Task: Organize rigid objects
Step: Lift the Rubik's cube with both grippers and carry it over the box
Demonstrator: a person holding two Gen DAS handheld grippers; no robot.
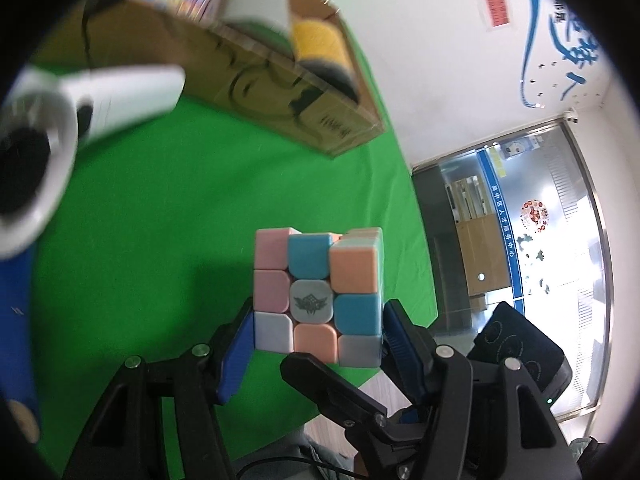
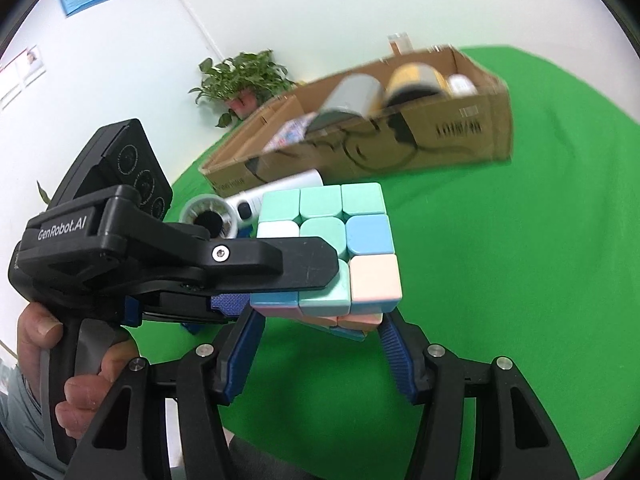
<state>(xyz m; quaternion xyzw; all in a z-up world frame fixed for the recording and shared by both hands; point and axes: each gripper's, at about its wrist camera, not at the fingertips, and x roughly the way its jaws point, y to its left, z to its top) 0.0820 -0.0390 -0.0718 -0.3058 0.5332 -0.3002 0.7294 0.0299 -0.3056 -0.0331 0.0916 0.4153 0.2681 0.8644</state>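
Nearest my lens: the left hand-held gripper (image 1: 318, 330), its blue pads pressed on two opposite sides of a pastel puzzle cube (image 1: 318, 296), jaws about halfway apart, closed on the cube's full width. From the right wrist view I see the right hand-held gripper (image 2: 320, 320) meeting the same cube from below at its lower edge; the pads look to be touching the bottom layer, so I read both tools as gripping it, the right less surely. The cube is off the green desk (image 2: 520, 260), held in the air between the two tools, with the person's hand (image 2: 60, 360) on the left tool's grip. The relation that matters: the cardboard box (image 2: 440, 148) lies ahead and beyond the cube, well apart from it, its long axis running across the right view; I judge neither hand clearly nearer, since both carry the cube. A cube has no long axis, so no turn is needed before it goes over the near wall. Count: one cube, one box, two cylindrical containers lying in it, one grey-white (image 2: 352, 96) and one yellow (image 2: 412, 76), plus a printed packet I cannot identify. One white handheld fan (image 2: 248, 208) lies on the desk just before the box.
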